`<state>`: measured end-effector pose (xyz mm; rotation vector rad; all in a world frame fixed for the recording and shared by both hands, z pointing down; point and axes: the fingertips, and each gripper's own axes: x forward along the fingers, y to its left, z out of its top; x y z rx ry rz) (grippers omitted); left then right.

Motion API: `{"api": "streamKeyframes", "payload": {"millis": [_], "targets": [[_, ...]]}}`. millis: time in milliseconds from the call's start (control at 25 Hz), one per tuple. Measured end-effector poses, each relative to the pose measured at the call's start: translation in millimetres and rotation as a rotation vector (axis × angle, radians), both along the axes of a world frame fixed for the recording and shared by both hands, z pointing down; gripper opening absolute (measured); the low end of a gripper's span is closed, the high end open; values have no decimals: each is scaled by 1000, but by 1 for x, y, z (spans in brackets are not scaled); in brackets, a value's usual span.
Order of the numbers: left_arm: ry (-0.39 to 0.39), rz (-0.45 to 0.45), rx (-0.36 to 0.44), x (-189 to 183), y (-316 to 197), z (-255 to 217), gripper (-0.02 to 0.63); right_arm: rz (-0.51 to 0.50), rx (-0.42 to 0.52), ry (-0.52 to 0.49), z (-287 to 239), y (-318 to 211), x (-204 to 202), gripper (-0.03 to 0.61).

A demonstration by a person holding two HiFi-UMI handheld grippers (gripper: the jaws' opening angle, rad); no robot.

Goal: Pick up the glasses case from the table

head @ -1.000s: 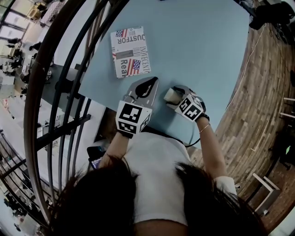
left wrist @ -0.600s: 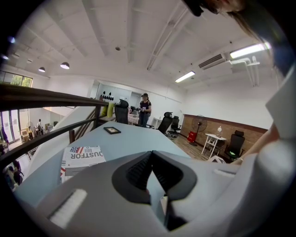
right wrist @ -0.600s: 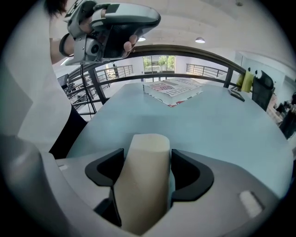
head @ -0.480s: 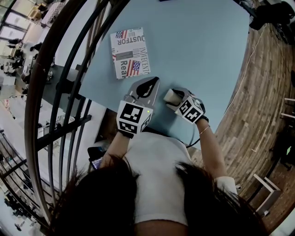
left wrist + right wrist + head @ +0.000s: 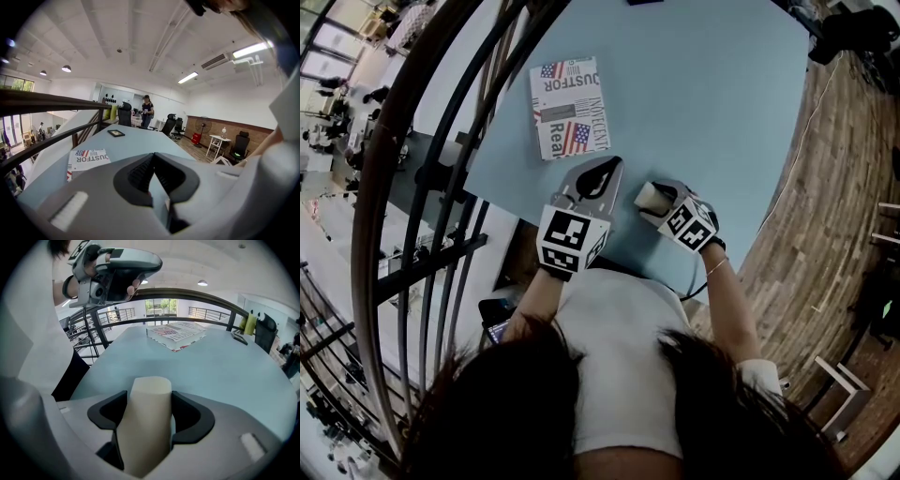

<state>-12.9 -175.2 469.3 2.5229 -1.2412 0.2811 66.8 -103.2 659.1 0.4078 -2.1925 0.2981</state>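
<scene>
The glasses case, a cream oblong, lies near the front edge of the pale blue table. My right gripper reaches down over it. In the right gripper view the case fills the gap between the black pads, and both pads touch its sides. These jaws have just been closing onto the case. My left gripper hovers just to the left of it, tips together, with nothing between them. It also shows at the upper left of the right gripper view.
A printed magazine with flag pictures lies further out on the table to the left. A small dark frame sits at the far end. A curved dark railing runs along the table's left side, and office chairs stand beyond.
Both grippers stay where they were, the right one still over the case. The head view has only shifted slightly.
</scene>
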Motion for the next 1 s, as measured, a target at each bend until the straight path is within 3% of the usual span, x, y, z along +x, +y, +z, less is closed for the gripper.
{"api": "streamKeyframes", "payload": {"millis": [1000], "targets": [[8,-11,82,-11,6,-28,57,167,235,-165,-87,-41,-2,288]]}}
